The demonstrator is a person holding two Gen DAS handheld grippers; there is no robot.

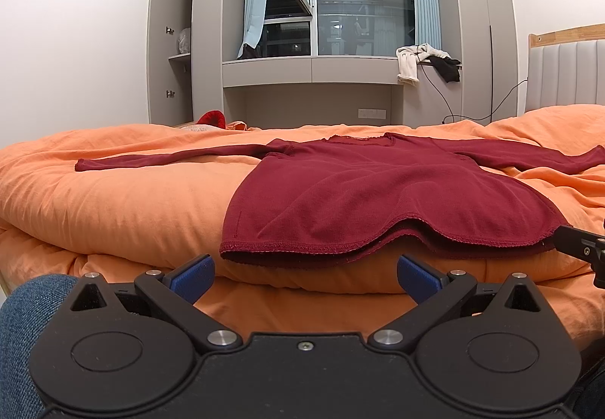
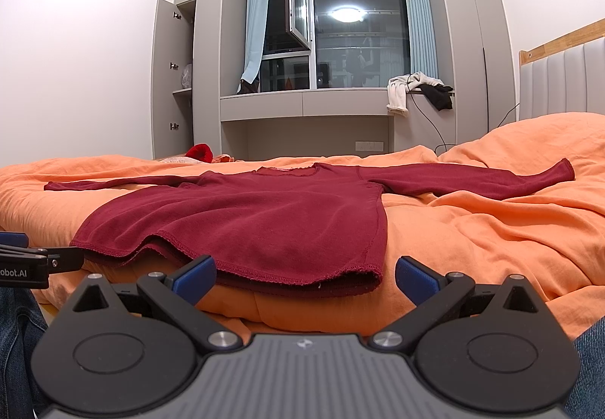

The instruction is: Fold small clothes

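Orange duvet [image 1: 113,199] under flat maroon shirt [image 1: 359,199]

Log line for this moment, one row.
phase: pre-grasp | red shirt flat on orange duvet, sleeves spread | left gripper open | right gripper open, at hem

Plain dark red shirt [image 1: 378,192] on an orange duvet [image 1: 113,199]; blue gripper pads [image 1: 193,273].

Home bedroom: bed [image 1: 113,199], wardrobe [image 1: 181,41]
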